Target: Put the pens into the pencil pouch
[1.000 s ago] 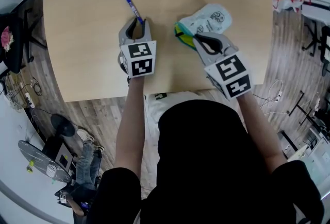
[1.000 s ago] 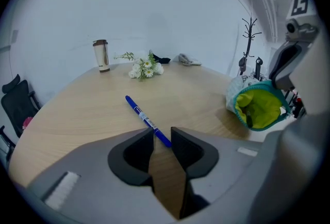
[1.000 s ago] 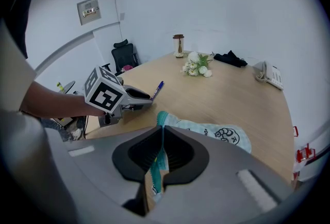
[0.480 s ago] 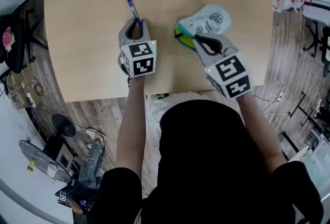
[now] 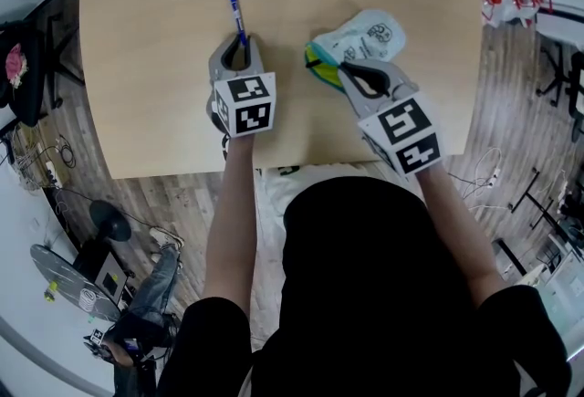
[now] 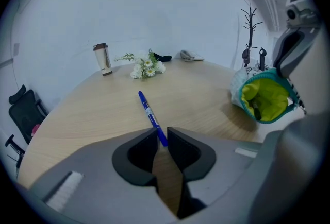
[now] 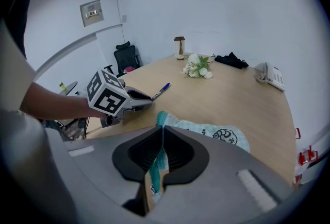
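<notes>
Pen point(image 5: 235, 10), slim blue plastic, points to 12 o'clock across the wooden tabletop point(image 5: 155, 48), its near end pinched by the left hand-held gripper point(image 5: 239, 41), whose jaws have just been closing. At 3 o'clock the right hand-held gripper point(image 5: 347, 68) clamps the soft cloth pouch point(image 5: 370, 35) by its rim; the left gripper view alone looks into its yellow-green lining point(image 6: 265, 98).

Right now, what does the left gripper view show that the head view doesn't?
Left gripper view only: a tumbler, a coat rack, the white wall. Head view only: the person's forearms and the wood floor. Both: the blue pen between the left hand-held gripper's jaws, which have just been closing on it, and the right hand-held gripper pinching the pencil pouch's rim.
</notes>
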